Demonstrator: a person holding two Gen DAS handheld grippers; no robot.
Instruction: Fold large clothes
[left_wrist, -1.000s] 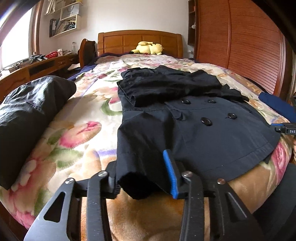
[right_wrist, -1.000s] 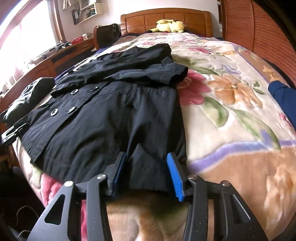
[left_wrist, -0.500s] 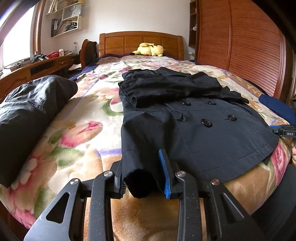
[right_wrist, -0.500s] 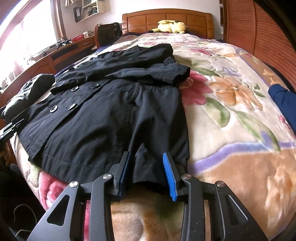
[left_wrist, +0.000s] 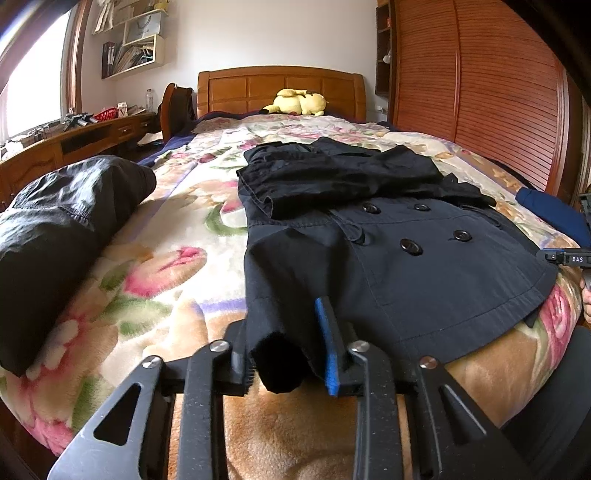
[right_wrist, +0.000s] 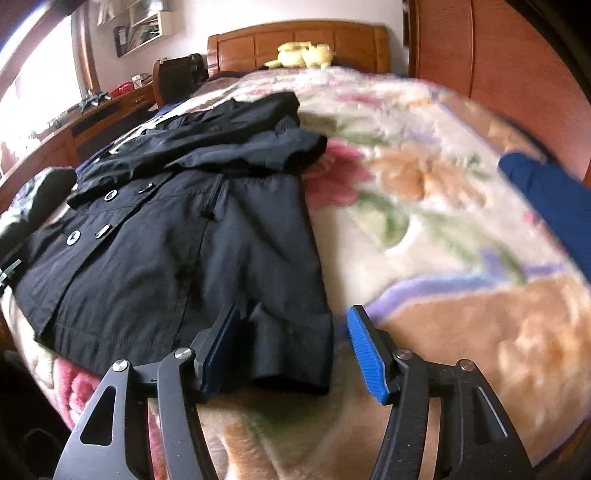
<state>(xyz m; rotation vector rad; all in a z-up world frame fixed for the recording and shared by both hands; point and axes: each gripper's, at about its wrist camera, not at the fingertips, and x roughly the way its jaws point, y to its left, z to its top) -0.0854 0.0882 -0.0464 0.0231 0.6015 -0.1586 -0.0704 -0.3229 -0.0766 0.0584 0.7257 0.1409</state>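
A black double-breasted coat (left_wrist: 388, 236) lies flat on the floral bedspread (left_wrist: 166, 229), sleeves folded across its chest. My left gripper (left_wrist: 286, 347) is at the coat's near left hem corner with its jaws closed on the bunched fabric. In the right wrist view the coat (right_wrist: 177, 240) fills the left half. My right gripper (right_wrist: 291, 350) is open, its blue pads (right_wrist: 365, 354) standing on either side of the coat's near right hem corner. The right gripper's body (left_wrist: 569, 256) shows at the left view's right edge.
A dark folded garment (left_wrist: 62, 225) lies on the bed's left edge. A blue garment (right_wrist: 546, 199) lies at the right edge. A yellow plush toy (left_wrist: 295, 105) sits at the wooden headboard. A wooden desk (left_wrist: 74, 140) runs along the left, wooden wardrobe doors (left_wrist: 498, 92) along the right.
My left gripper closed further on the coat's left hem corner. My right gripper was narrowed around the right hem corner and has opened wide; its view is now blurred from motion.
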